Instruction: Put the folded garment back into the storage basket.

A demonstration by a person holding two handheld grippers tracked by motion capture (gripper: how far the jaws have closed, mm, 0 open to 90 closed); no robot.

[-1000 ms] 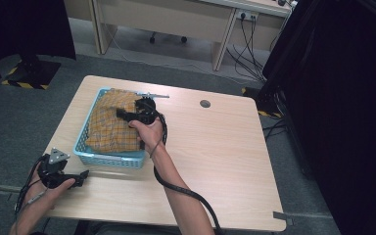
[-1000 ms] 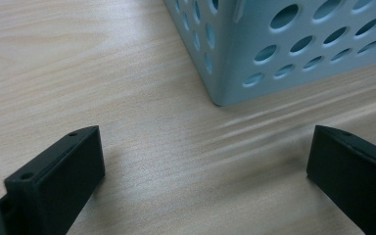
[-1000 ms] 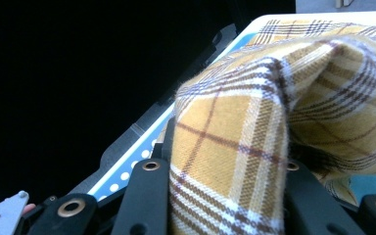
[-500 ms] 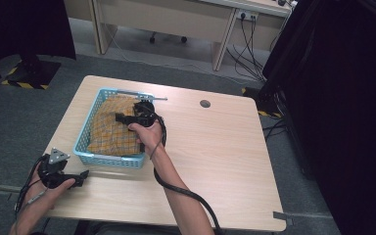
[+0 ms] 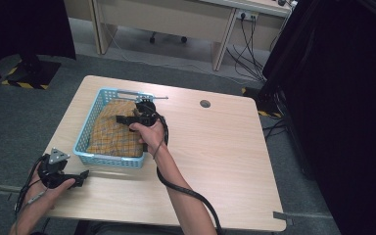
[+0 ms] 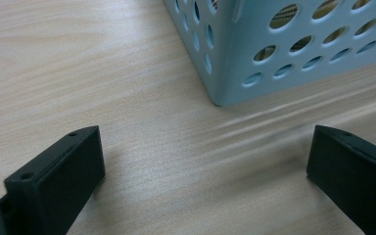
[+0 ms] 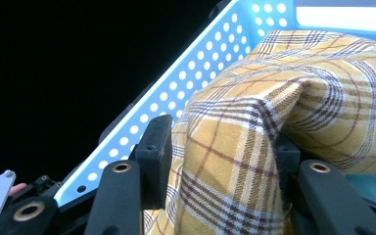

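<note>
At the left, near the front corner of the wooden surface (image 5: pixel 215 161), the left hand-held gripper (image 5: pixel 81 176) sat low in the person's left hand (image 5: pixel 49 183). A grey three-cornered plate was on top of it. Its two black jaws were wide apart with nothing between them. In the left gripper view, bare wood lay between the jaws, and a corner of the blue basket (image 6: pixel 254 54) stood just past them, not touching them.

The blue basket (image 5: pixel 85 139) stood on the left half of the surface. It had round holes in its walls. Inside it lay a yellow checked cloth (image 5: pixel 115 134) with brown and white lines. The cloth filled most of the basket.

Over the right side of the basket was the right hand-held gripper (image 5: pixel 122 119), held in the person's right hand (image 5: pixel 149 134). In the right gripper view, its jaws were clamped on a bunched-up fold of the yellow checked cloth (image 7: pixel 230 147). The fold stood up between the jaws, and the rest of the cloth was in the basket behind it. A black cable ran from this gripper along the arm.

Farther right was a small round hole (image 5: pixel 205 104) in the surface.
</note>
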